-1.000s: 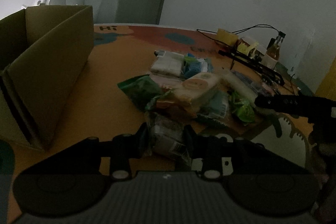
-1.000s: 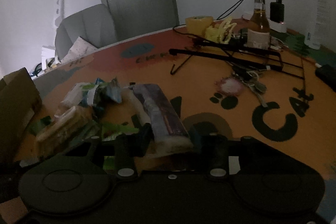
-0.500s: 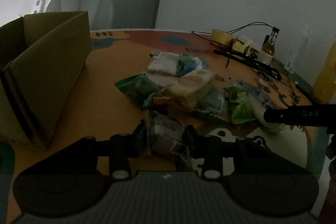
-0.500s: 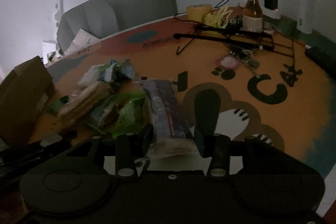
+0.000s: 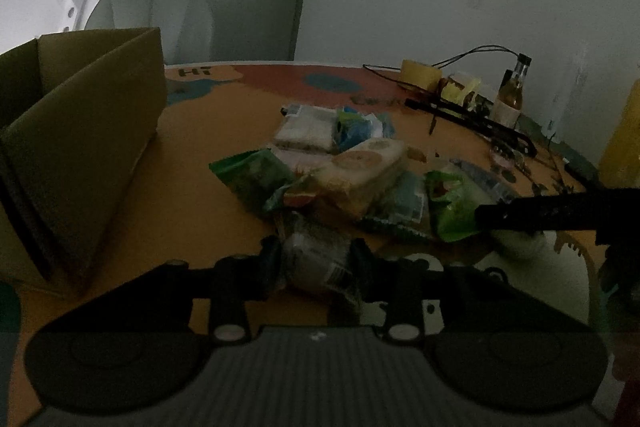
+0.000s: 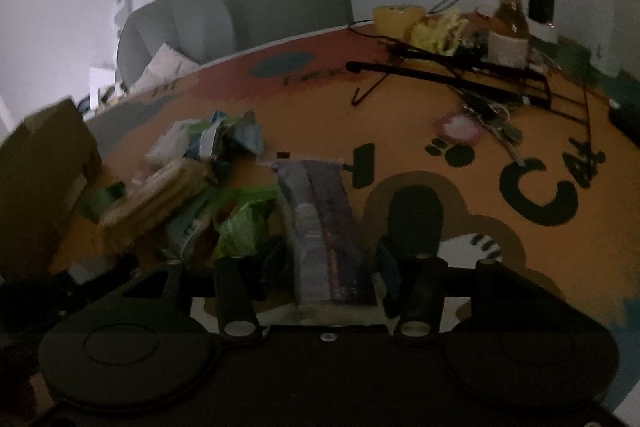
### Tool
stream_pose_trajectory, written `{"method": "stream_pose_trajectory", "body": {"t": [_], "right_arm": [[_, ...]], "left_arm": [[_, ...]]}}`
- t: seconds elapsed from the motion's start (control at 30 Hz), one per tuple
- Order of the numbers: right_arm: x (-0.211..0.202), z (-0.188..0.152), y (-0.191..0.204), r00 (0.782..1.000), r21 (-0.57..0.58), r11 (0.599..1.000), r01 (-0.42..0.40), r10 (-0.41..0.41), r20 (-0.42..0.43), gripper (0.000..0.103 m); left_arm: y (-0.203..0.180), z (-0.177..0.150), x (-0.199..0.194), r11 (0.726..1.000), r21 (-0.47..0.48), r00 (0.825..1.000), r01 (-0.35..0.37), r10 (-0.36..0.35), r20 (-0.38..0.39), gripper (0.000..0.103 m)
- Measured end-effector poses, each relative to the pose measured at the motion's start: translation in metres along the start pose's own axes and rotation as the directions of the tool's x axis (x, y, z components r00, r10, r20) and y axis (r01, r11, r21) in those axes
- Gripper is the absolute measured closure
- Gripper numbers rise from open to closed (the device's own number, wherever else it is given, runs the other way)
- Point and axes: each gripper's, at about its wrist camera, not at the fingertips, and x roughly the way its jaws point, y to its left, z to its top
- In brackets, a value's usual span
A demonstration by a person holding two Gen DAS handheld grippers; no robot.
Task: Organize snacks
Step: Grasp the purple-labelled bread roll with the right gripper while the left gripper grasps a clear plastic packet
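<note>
Left gripper (image 5: 316, 259): pinched a clear packet (image 5: 316, 263), near the carton (image 5: 84, 131), probably for boxing.
Right gripper (image 6: 332, 267): clamped a purple pack (image 6: 324, 227).

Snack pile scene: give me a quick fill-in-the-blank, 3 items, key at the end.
1. The left claw is shut on a ____ snack pack.
2. The right claw grips a long ____ packet.
3. The cardboard box stands to the ____ of the snack pile in the left wrist view.

Missing words: clear; purple; left
</note>
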Motion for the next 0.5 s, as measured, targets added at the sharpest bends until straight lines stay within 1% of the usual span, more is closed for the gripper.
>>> {"method": "stream_pose_trajectory", "body": {"t": [0.03,0.13,0.3,0.5], "right_arm": [[0.000,0.000,0.001,1.000,-0.010,1.000,0.002,-0.002,0.004,0.066],[-0.003,-0.002,-0.001,1.000,0.008,1.000,-0.004,0.004,0.014,0.070],[-0.008,-0.003,-0.003,0.999,0.079,0.996,-0.032,0.030,0.019,0.072],[-0.019,-0.005,-0.003,0.999,0.107,0.994,-0.023,0.018,0.046,0.072]], "left_arm": [[0.000,0.000,0.000,1.000,-0.001,1.000,0.002,-0.002,0.000,0.068],[0.002,0.001,-0.002,1.000,-0.006,1.000,0.019,-0.019,-0.008,0.069],[0.009,0.001,-0.007,0.999,-0.035,1.000,0.028,-0.028,-0.010,0.069],[0.012,0.003,-0.016,0.998,-0.051,0.999,0.040,-0.040,0.012,0.070]]}}
